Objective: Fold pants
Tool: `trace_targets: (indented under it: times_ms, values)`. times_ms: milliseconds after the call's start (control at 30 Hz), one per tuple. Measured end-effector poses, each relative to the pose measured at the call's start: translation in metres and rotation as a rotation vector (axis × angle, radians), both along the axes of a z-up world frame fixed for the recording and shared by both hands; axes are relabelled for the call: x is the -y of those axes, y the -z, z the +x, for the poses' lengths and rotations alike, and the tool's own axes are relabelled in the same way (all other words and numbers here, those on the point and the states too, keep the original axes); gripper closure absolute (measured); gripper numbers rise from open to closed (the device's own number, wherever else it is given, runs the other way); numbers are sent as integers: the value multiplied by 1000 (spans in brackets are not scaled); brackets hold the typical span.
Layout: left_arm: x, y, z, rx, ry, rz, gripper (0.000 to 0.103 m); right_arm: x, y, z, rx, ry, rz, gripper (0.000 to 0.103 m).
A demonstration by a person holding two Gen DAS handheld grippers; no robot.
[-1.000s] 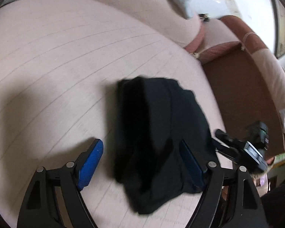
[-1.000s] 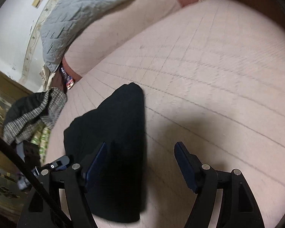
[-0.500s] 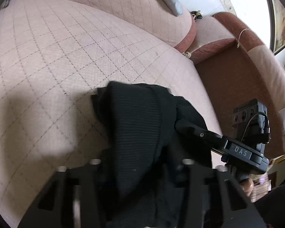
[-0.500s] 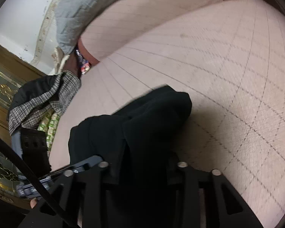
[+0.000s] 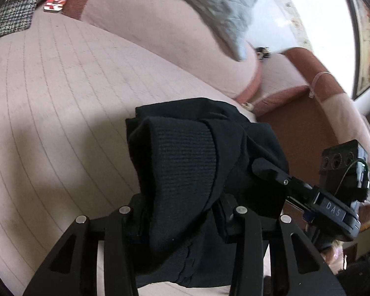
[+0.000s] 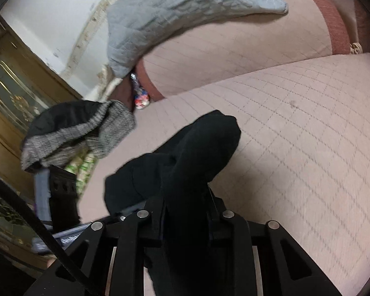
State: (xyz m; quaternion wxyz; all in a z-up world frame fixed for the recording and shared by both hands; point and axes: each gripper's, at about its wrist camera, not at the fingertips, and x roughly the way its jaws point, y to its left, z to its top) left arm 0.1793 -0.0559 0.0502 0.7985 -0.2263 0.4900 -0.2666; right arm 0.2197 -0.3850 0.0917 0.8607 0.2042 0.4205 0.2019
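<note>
The folded black pants point(image 5: 185, 162) hang bunched above the pink quilted sofa seat point(image 5: 49, 113). My left gripper point(image 5: 182, 212) is shut on the near end of the bundle, the cloth draping over its jaws. My right gripper point(image 6: 185, 212) is shut on the same pants point(image 6: 197, 153) from the other side. The right gripper's body point(image 5: 333, 209) shows at the right of the left wrist view, its fingers hidden in the cloth. The left gripper point(image 6: 59, 192) shows at the lower left of the right wrist view.
A grey quilted cushion point(image 6: 175, 12) lies on the sofa back point(image 5: 160, 42). A grey and black knit garment point(image 6: 79, 133) is heaped at the sofa's left end. The brown armrest point(image 5: 308, 93) is at the right. A wooden cabinet point(image 6: 9, 93) stands beyond.
Both grippers were open over the flat pants a second ago. They have shut on the pants and lifted the bundle up off the seat.
</note>
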Motion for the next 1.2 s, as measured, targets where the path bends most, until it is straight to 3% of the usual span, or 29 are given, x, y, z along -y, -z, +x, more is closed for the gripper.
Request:
trace_targets:
  times_ms: [33, 100, 167, 200, 233, 300, 400, 533, 633, 733, 867, 1000, 1200]
  values:
    - [-2, 6, 9, -14, -9, 23, 59, 0, 6, 7, -9, 4, -31, 77]
    - [-7, 26, 28, -74, -33, 55, 55, -5, 25, 26, -38, 39, -147, 65]
    - [-14, 42, 40, -141, -64, 80, 55, -5, 46, 40, -74, 130, -344, 55]
    - [-20, 49, 44, -183, -60, 52, 55, -6, 53, 43, -89, 146, -403, 45]
    - [-27, 51, 44, -212, -53, 2, 55, -4, 56, 42, -87, 137, -429, 42]
    - [-40, 40, 35, -185, -52, -34, 54, 2, 50, 31, -40, 133, -446, 41]
    - [-52, 18, 24, -136, -65, -73, 50, 12, 26, 2, 39, 146, -421, 41]
    - [-47, -5, 30, -93, -72, -135, 42, 18, -1, -40, 108, 120, -232, 41]
    - [-23, -6, 40, -70, -62, -82, 38, 12, -3, -65, 124, 84, -136, 41]
    - [-10, 13, 52, -101, -71, -5, 37, -5, 17, -72, 71, 31, -68, 36]
    - [-12, 26, 57, -101, -85, 24, 37, -10, 57, -62, -28, 37, -47, 36]
    - [-15, 4, 44, -58, -63, 70, 36, -11, 44, -68, 6, 48, -53, 36]
    - [-27, -21, -29, 6, -63, 160, 29, -11, 33, -119, 51, 126, -96, 31]
